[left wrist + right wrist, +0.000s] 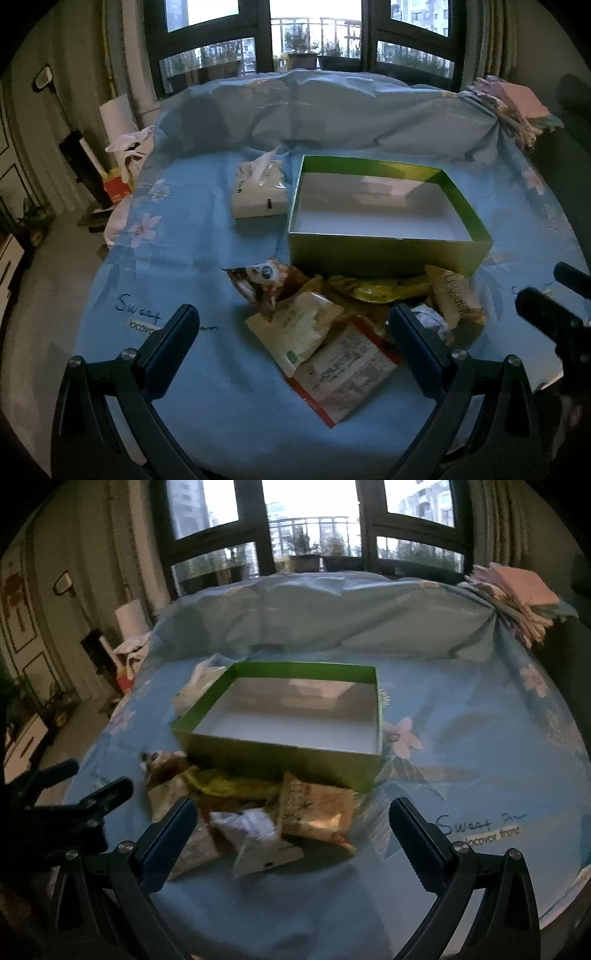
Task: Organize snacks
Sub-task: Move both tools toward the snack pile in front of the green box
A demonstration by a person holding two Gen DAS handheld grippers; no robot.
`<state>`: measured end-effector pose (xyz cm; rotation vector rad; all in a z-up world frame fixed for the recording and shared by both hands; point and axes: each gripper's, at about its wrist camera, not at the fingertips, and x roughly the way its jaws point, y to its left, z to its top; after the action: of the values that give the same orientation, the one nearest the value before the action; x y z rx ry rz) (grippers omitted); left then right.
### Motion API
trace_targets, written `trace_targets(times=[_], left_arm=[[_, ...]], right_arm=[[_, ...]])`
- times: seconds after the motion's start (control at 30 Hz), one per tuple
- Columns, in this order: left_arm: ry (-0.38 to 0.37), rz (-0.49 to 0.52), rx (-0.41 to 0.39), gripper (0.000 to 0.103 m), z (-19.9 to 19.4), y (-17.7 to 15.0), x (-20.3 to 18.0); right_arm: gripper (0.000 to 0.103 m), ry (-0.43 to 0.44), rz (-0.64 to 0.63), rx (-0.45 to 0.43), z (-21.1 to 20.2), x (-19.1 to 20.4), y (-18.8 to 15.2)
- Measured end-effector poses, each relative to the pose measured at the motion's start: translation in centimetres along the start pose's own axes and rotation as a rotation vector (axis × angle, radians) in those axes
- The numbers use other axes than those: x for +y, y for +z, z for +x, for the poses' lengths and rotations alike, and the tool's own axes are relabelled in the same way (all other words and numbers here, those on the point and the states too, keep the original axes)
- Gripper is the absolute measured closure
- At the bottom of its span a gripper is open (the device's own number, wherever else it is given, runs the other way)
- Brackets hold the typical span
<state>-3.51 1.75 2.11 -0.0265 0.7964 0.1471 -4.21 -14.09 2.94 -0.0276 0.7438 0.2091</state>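
Currently both tongs, left [291, 326] and right [293, 819], are spread wide, nothing gripped. Snack packets [299, 332] are judged light, crinkly, slippery; best pinched at a sealed edge, then dropped into the empty green box [388, 254].

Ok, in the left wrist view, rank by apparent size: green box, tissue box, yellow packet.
1. Green box, clearly largest.
2. Tissue box and yellow packet look about alike; the packet is partly buried and nearer the camera, so no ranking between them.
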Motion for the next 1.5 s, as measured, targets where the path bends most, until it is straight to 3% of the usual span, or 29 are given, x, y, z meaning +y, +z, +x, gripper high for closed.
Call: trace_targets(times=[0.47, 1.5], left_arm=[[0.016, 0.02, 0.046, 0.0, 1.8, -1.1, -0.2], [-0.011, 0.036, 0.087, 0.0, 3.8, -1.5, -0.9]], right_arm=[[0.0, 0.002, -0.019, 0.075, 1.4, 1.0, -0.9], [0.0, -0.009, 0.015, 0.118, 3.4, -0.5, -1.4]])
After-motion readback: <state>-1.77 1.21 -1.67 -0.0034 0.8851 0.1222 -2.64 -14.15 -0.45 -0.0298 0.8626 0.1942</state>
